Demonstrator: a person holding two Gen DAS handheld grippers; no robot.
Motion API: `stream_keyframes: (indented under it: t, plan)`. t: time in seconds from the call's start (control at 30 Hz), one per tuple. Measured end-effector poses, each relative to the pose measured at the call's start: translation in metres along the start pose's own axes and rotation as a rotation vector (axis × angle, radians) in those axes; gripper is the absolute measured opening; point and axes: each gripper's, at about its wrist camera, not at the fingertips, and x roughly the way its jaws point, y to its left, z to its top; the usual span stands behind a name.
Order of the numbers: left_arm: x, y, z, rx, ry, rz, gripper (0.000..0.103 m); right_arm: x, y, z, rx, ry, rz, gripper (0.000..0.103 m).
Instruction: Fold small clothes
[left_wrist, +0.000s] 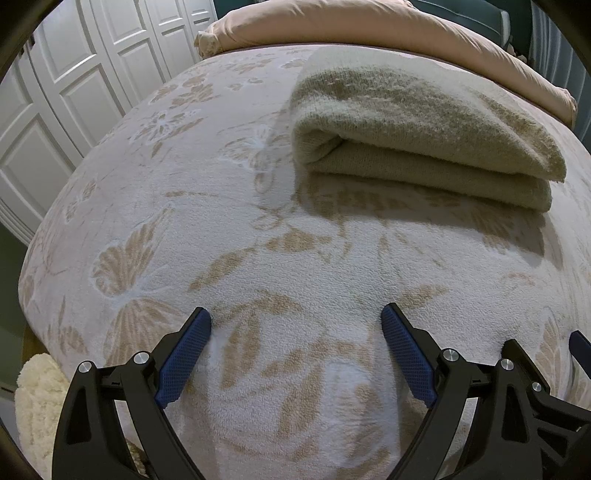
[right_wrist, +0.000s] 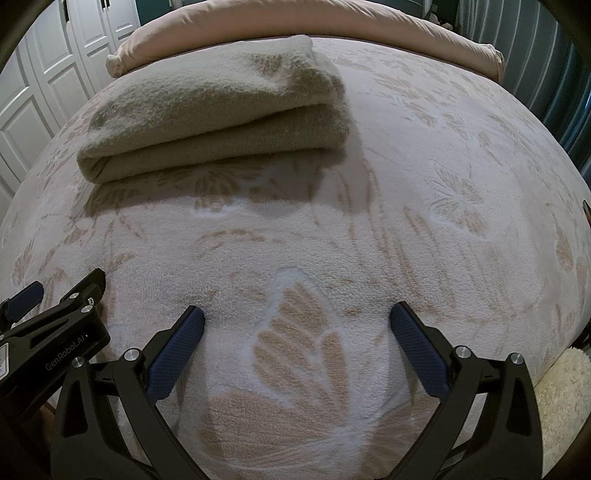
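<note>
garment (left_wrist: 417, 122) folded, both grippers wide, wardrobe (left_wrist: 74, 85) leftward

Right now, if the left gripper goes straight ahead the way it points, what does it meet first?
Probably the butterfly-patterned bed cover: the open left gripper hangs low over it. The folded beige garment lies farther ahead and to the right; depth is unclear.

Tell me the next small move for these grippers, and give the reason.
Probably lift both away from the bed. The olive knit garment already lies folded in layers on the butterfly-patterned blanket, apart from both tools. The left gripper and right gripper hover over bare blanket, jaws wide and holding nothing, so no fold looks left to make.
</note>
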Motion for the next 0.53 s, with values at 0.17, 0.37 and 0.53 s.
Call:
stream_keyframes:
  t: [0.17,0.37,0.53]
  plan:
    - [0.0,0.0,0.0,0.001,0.0,0.0,0.091,0.0,0.001,0.0,0.002,0.0,0.0,0.098]
    - [-0.007,-0.002,0.003,0.018,-0.012,-0.007,0.082,-0.003,0.001,0.003,0.006,0.008,-0.009,0.098]
    - [-0.013,-0.003,0.01,0.022,-0.017,-0.011,0.08,-0.008,0.004,0.006,0.005,0.004,-0.025,0.095]
